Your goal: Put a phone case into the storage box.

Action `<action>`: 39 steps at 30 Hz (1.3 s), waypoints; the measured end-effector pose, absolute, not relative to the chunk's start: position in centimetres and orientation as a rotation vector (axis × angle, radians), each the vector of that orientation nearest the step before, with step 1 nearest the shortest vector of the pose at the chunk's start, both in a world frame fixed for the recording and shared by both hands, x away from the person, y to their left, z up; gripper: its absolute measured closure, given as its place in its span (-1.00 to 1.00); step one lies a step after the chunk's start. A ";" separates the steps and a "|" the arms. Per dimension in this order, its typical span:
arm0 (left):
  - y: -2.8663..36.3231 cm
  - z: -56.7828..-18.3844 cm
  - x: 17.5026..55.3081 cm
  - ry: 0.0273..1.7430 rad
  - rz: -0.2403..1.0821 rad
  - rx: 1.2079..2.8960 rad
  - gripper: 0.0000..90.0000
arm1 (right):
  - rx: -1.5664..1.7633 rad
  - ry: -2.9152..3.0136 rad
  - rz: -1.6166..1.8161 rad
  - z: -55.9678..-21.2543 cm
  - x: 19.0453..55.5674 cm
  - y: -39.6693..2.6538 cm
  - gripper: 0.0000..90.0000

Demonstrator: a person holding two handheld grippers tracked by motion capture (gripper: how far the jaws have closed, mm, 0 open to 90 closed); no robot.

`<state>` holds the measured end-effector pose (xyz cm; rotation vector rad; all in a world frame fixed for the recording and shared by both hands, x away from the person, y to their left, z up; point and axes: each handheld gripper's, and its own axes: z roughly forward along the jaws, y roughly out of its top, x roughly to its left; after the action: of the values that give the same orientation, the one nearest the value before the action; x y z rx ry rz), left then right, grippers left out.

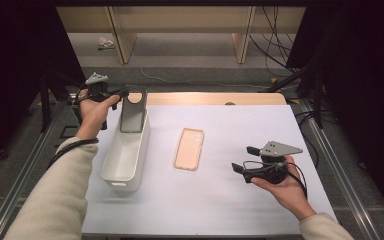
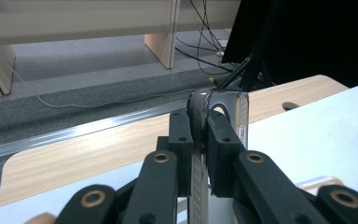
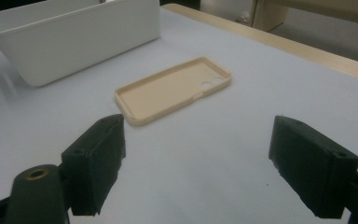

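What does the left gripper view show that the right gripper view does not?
Left gripper view alone: the left gripper with its jaws shut on the edge of a grey phone case, plus floor cables behind the table. Right gripper view alone: the right gripper with jaws wide open and nothing between them, the beige phone case lying open side up, and the white bin. Shared: the white table top with its wooden edge.

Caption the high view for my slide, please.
Left tongs hold a grey phone case over the white bin.
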<state>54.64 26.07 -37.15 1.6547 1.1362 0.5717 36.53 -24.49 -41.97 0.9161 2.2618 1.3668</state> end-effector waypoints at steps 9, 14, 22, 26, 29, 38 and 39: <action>26.1 -37.5 54.7 1.141 0.564 1.657 0.81 | 0.916 2.262 1.367 -42.0 36.5 -24.5 -0.56; 26.2 -37.7 54.7 1.144 0.557 1.657 0.81 | 0.916 2.264 1.368 -42.0 36.5 -24.5 -0.56; 26.4 -38.1 54.7 1.154 0.548 1.654 0.81 | 0.917 2.264 1.368 -42.0 36.6 -24.5 -0.56; 26.4 -38.2 54.7 1.155 0.547 1.656 0.81 | 0.918 2.262 1.370 -42.0 36.6 -24.5 -0.56; 26.3 -38.3 54.8 1.157 0.542 1.657 0.81 | 0.917 2.262 1.370 -42.0 36.6 -24.5 -0.56; 26.2 -38.5 54.9 1.160 0.532 1.653 0.80 | 0.919 2.262 1.369 -42.0 36.6 -24.5 -0.56; 26.2 -38.5 54.9 1.161 0.532 1.651 0.80 | 0.919 2.261 1.370 -42.0 36.6 -24.5 -0.56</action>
<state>54.89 26.21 -38.51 1.6510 1.1609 0.5320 36.58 -24.49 -42.03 0.9190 2.2608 1.3704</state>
